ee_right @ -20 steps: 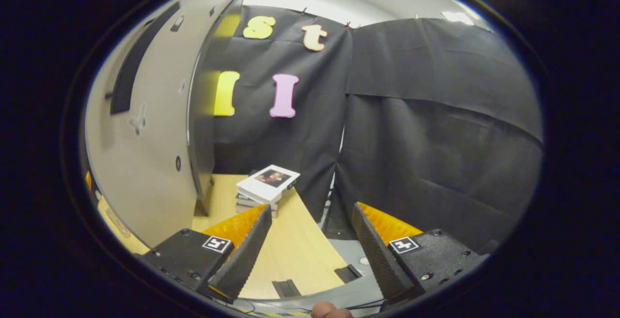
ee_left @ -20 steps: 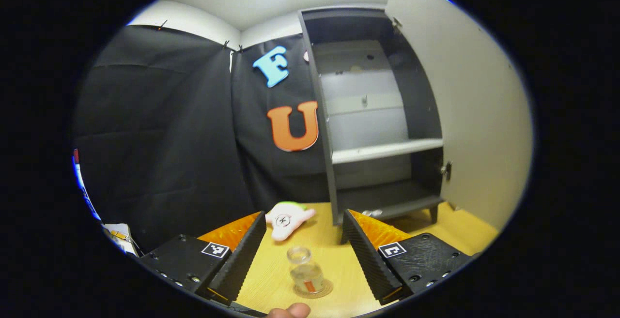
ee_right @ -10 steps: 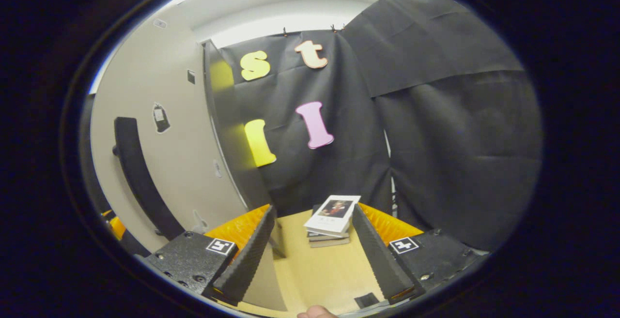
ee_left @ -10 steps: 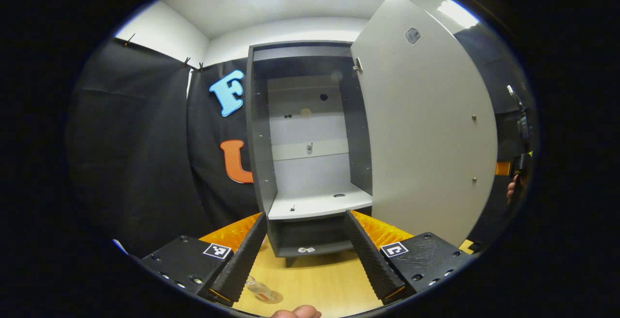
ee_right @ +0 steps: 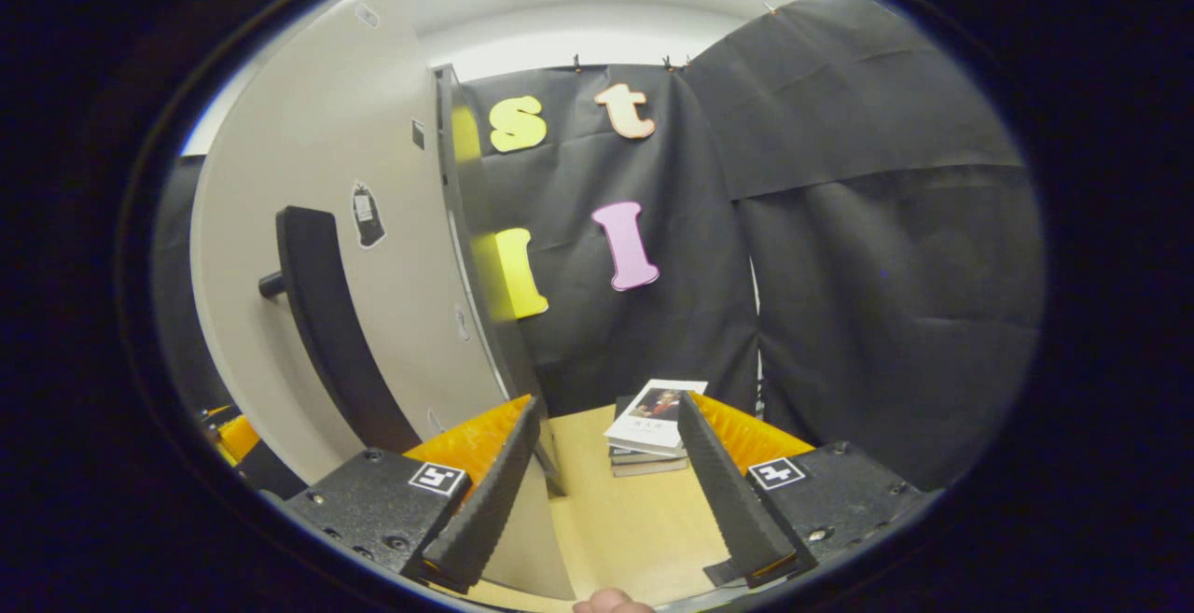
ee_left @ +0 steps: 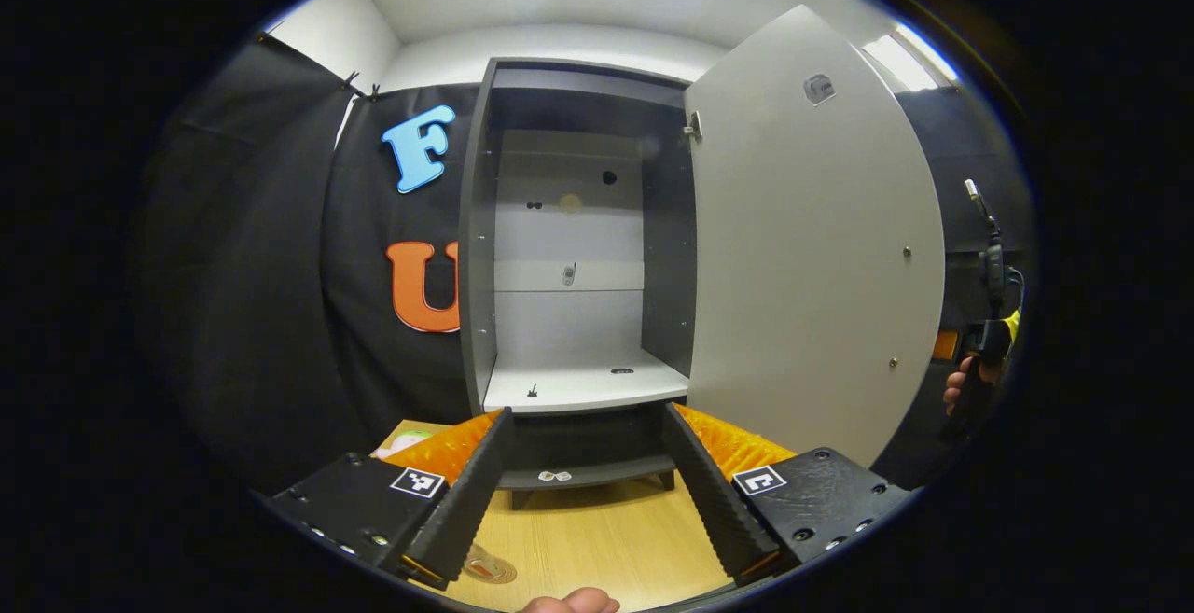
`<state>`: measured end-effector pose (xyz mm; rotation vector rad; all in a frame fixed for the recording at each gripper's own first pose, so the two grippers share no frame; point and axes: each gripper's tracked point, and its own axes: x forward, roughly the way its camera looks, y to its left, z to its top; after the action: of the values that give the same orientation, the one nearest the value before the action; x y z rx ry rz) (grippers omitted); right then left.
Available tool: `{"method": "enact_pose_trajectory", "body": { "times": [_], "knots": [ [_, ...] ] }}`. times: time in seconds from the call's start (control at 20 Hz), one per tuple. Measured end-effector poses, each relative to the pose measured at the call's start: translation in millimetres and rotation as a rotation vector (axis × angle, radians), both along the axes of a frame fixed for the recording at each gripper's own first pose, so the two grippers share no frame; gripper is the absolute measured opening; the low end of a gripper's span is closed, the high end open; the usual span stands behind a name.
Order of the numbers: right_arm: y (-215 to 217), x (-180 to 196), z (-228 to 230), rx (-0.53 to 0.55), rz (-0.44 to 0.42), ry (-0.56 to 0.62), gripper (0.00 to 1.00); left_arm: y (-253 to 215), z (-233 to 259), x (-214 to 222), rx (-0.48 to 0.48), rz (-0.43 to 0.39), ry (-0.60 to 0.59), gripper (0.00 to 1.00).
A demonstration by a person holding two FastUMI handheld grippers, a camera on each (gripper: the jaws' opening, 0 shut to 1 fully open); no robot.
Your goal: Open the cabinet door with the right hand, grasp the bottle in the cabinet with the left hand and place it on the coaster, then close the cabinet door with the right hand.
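- The bottle [ee_left: 485, 564] shows as a sliver at the bottom of the left gripper view, on the coaster [ee_left: 494, 572] on the bench [ee_left: 597, 538], partly hidden behind the near finger; how it stands cannot be made out.
- The left gripper [ee_left: 578, 492] is spread wide with nothing between its fingers, above the bench and facing the cabinet [ee_left: 569, 249].
- A fingertip of the holding hand [ee_left: 571, 602] shows at the bottom edge.
- The cabinet stands on short legs at the back of the bench, its pale shelf [ee_left: 583, 387] bare but for small fittings.
- The cabinet door [ee_left: 812, 249] stands swung open to the right.
- Past the door's far edge, the other hand [ee_left: 961, 387] holds the right gripper's body.
- In the right gripper view, the right gripper [ee_right: 606, 492] is spread and holds nothing, just beside the door's edge [ee_right: 485, 258].
- The door's dark bar handle [ee_right: 326, 324] lies to the left of that gripper, apart from it.
- Farther off, a stack of books [ee_right: 653, 426] sits on the bench near the black cloth wall [ee_right: 886, 268].
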<state>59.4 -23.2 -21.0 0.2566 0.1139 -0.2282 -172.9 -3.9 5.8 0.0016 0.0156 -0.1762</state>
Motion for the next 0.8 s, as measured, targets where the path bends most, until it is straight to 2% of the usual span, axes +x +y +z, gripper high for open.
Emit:
{"method": "enact_pose_trajectory", "body": {
  "times": [0.25, 0.45, 0.6, 0.8],
  "knots": [
    [55.4, -2.5, -5.4, 0.079, -0.016, -0.018, 0.95, 9.6, -9.7, 17.0, 0.011, -0.108, -0.029, 0.96],
    [107.0, 3.9, -13.5, 0.155, -0.029, -0.004, 0.95, 18.8, -18.4, 29.3, -0.019, -0.164, -0.035, 0.96],
    [140.5, 15.4, -12.2, 0.198, 0.013, -0.001, 0.95, 31.0, -21.8, 34.4, -0.035, -0.167, -0.036, 0.96],
    [177.3, 45.2, -7.5, 0.188, 0.069, -0.028, 0.95, 56.2, -26.5, 38.2, -0.041, -0.116, -0.028, 0.96]
  ]
}}
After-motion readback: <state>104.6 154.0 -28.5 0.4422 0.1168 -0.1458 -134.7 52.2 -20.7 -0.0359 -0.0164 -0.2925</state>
